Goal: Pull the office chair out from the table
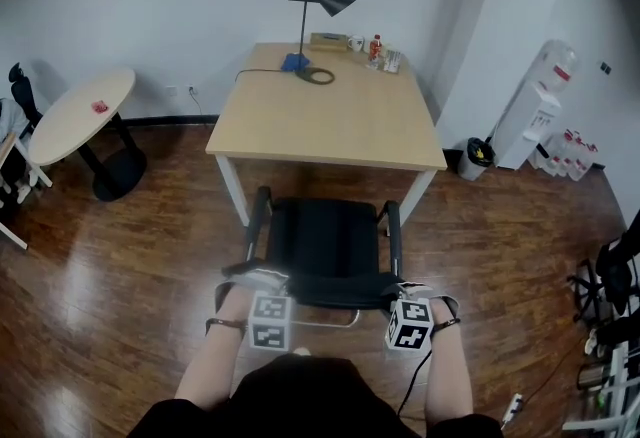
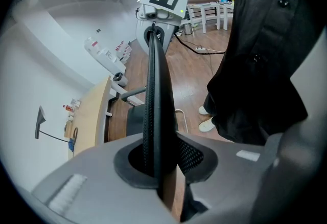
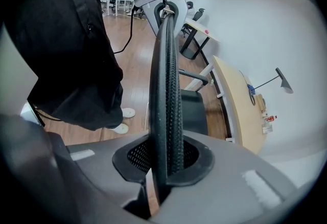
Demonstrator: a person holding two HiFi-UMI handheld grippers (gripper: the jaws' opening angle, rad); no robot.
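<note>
Office chair [image 1: 325, 251]: placed just before the bench [image 1: 330, 116] front edge, backrest top clamped by left tool [image 1: 258, 278] and right tool [image 1: 408, 288]. Desk lamp [image 1: 318, 1] is carried on bench; round side table [image 1: 80, 111] left, waste bin [image 1: 478, 156] right. Chair base is hidden beneath seat.

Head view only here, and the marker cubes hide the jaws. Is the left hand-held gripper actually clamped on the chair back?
Observer: Yes. In the left gripper view, the left hand-held gripper has both jaws pressed on the top edge of the chair back.
Operator: And the right one?
Observer: Same. In the right gripper view, the right hand-held gripper has its jaws closed on that mesh edge.
</note>
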